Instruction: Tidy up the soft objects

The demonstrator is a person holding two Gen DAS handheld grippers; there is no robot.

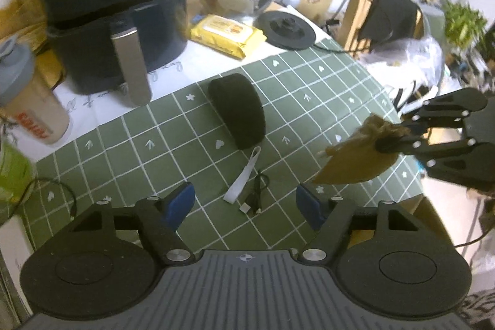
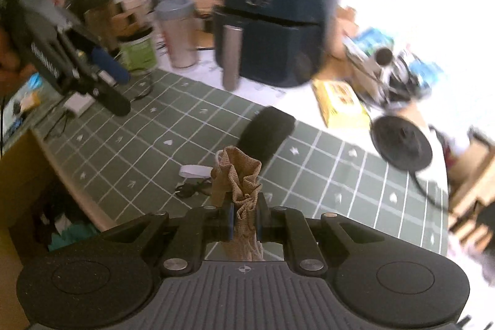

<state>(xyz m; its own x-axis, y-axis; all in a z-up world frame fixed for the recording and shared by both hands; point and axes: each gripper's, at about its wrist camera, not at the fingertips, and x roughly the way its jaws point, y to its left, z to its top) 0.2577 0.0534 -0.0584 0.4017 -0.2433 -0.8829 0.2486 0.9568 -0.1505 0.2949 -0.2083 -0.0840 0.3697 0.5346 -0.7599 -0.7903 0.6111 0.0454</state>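
Left wrist view: the left gripper (image 1: 244, 203) is held wide open over the green grid tablecloth (image 1: 309, 88), nothing between its blue pads (image 1: 181, 201). Just past the fingers a white strap (image 1: 243, 178) and a small black cable (image 1: 255, 197) are laid side by side, and a black soft case (image 1: 236, 110) is seen further out. The right gripper (image 1: 383, 146) is spotted at the right edge, clamped on a tan cloth pouch (image 1: 355, 163) lifted off the table. A black air fryer (image 1: 108, 8) is parked far left.

Right wrist view: the pouch (image 2: 239, 184) is pinched tight between the right gripper's (image 2: 244, 220) closed fingers, bunched and sticking up. The case (image 2: 266, 135) is seen just beyond it, the strap (image 2: 195, 170) to the left, and the left gripper (image 2: 114, 88) far left.
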